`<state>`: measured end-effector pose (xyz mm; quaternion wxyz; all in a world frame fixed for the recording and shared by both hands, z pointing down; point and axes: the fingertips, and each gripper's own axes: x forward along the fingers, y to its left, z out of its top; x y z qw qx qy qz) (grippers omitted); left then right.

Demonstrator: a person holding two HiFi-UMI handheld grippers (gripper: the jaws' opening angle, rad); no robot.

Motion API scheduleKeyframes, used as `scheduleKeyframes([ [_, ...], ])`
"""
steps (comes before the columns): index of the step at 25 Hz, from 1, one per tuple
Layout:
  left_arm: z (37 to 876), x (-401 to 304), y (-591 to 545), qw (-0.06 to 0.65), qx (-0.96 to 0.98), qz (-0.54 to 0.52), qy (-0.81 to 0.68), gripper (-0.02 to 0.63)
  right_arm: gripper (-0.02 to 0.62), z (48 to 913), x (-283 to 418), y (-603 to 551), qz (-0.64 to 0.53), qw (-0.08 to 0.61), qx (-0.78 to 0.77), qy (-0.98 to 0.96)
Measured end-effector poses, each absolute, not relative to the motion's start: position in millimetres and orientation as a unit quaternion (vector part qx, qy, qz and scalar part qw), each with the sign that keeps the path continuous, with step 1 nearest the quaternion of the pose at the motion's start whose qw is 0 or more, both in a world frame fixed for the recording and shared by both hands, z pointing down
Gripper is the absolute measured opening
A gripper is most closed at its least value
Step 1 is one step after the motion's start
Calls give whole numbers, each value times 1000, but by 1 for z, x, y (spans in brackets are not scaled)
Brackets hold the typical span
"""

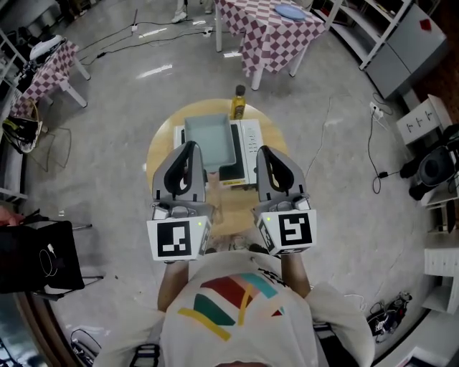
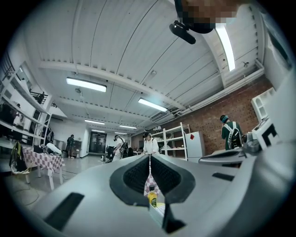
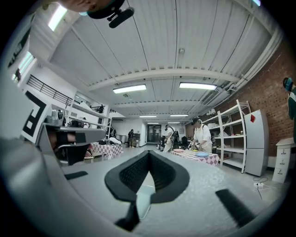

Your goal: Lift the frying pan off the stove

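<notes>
head view. a round wooden table [image 1: 159,154] carries a white stove [image 1: 251,143] at its middle. the frying pan [image 1: 208,140], square and pale grey-green, sits on the left part of the stove. a yellow bottle [image 1: 238,102] stands upright at the far edge of the tabletop, just beyond the stove.

my left gripper [image 1: 190,146] is held over the near-left edge of the tabletop, and its tip lines up with the pan's left side. my right gripper [image 1: 264,151] is held over the near-right edge, its tip over the stove's right part. both point away from me, side by side, with a marker cube at the rear of each.

left gripper view. the dark ribbed pads [image 2: 138,175] meet at their tips, so the jaws are closed and nothing is clamped between them. the bottle shows through the small gap lower down, with a corner of the stove beside it.

right gripper view. the pads [image 3: 134,173] likewise meet at the tips, closed on nothing. a pale surface shows through the gap below, and i cannot tell what it is.

background. a table with a checked cloth [image 1: 269,36] stands on the floor well beyond the round table, with a blue plate [image 1: 290,11] on it. a person in a white shirt [image 3: 202,135] stands at that table, near white shelves [image 3: 236,134] against a brick wall.
</notes>
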<state>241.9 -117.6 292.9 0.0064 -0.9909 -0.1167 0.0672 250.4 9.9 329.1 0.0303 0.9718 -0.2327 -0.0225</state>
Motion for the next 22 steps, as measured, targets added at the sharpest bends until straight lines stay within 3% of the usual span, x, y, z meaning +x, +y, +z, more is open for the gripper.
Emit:
scheduleKeyframes([
  [8, 300, 246, -109, 6, -991, 50, -127, 8, -6, 334, 247, 15, -14, 31, 972, -233],
  [12, 315, 252, -106, -32, -987, 26, -154, 14, -6, 336, 245, 15, -11, 30, 972, -235],
  [18, 353, 267, -108, -44, -980, -33, -189, 142, -6, 338, 246, 11, -3, 37, 970, -242],
  [22, 384, 276, -117, -153, -958, -89, -224, 199, -6, 345, 249, 5, 7, 39, 968, -248],
])
